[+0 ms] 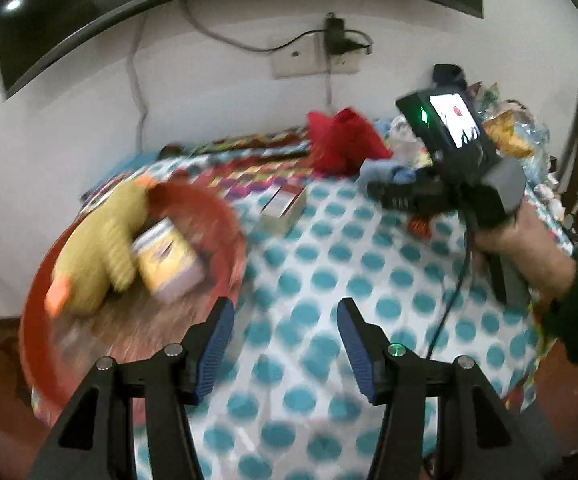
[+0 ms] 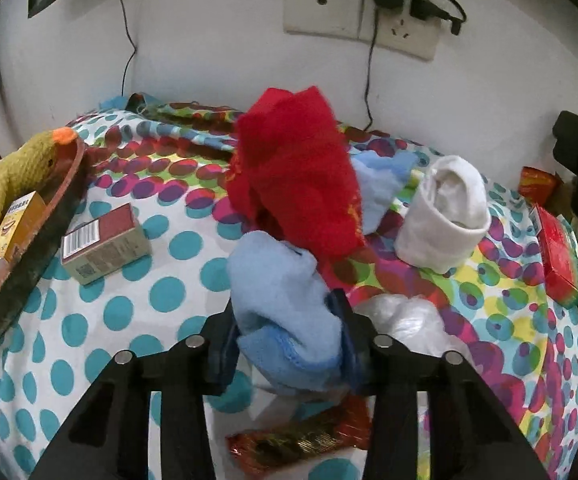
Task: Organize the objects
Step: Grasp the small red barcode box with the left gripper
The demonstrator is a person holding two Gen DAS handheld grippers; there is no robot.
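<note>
Over the dotted tablecloth (image 2: 137, 312), the right gripper (image 2: 289, 344) clamps a light blue sock (image 2: 277, 292), pinched low so it lifts clear of the red cloth (image 2: 293, 168) just behind; left gripper (image 1: 285, 344) hangs half-open, empty, beside the red basin (image 1: 33, 312) at the table's left edge, open cloth between

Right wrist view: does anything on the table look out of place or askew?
Yes. A wrapped snack bar lies loose at the near edge, partly under the right hand-held gripper, which is shut on a blue cloth. A red cloth sits crumpled in a heap, and a barcode box rests outside the tray.
</note>
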